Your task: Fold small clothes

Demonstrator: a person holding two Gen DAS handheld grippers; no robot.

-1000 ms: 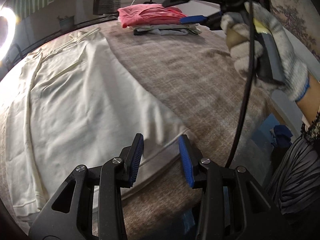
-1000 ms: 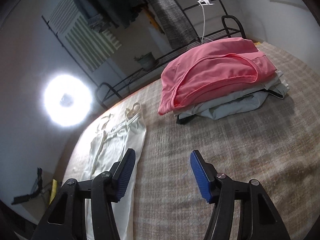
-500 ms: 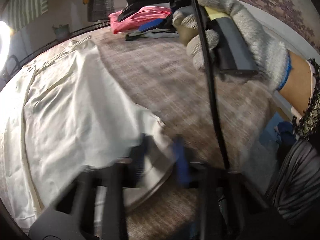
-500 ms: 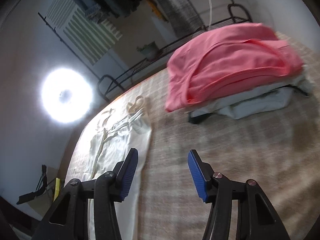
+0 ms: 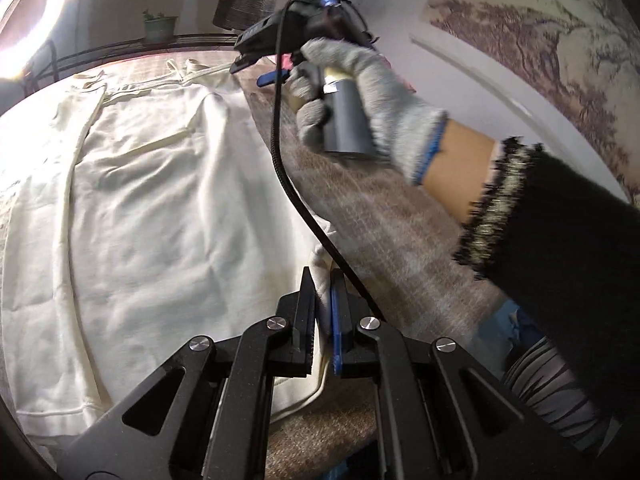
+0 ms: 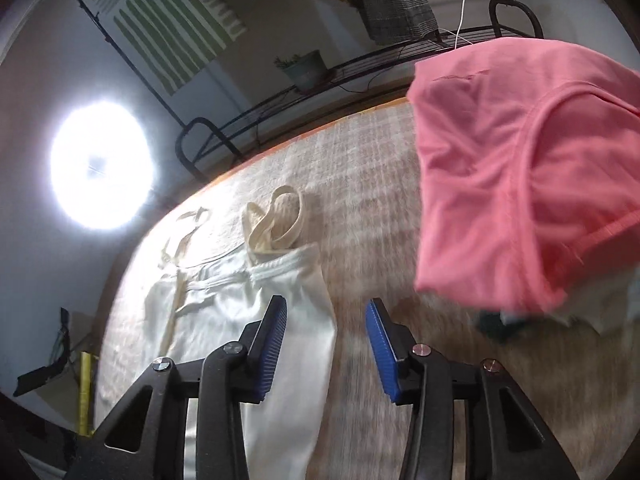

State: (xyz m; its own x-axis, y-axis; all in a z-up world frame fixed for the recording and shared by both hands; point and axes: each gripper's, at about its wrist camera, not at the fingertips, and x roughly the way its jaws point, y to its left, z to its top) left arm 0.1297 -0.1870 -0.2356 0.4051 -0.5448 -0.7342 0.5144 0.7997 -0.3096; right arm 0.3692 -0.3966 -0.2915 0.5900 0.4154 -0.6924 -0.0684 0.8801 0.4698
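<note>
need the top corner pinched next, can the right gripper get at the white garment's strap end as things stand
Probably yes. The right gripper is open and empty, over the white garment, with the strap end ahead and nothing between. The pink pile sits off to the side. The left gripper pinches the hem.

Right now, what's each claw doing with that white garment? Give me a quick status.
Left gripper shut on white garment corner. Right gripper open, hovering over the garment's strap end. Pink folded stack close on the right; black cable crosses the left view.

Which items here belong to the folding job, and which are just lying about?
In the job:
cream garment
left gripper, shut on its corner
right gripper, open near the straps

Lying about:
pink top on a folded stack
ring light
potted plant
</note>
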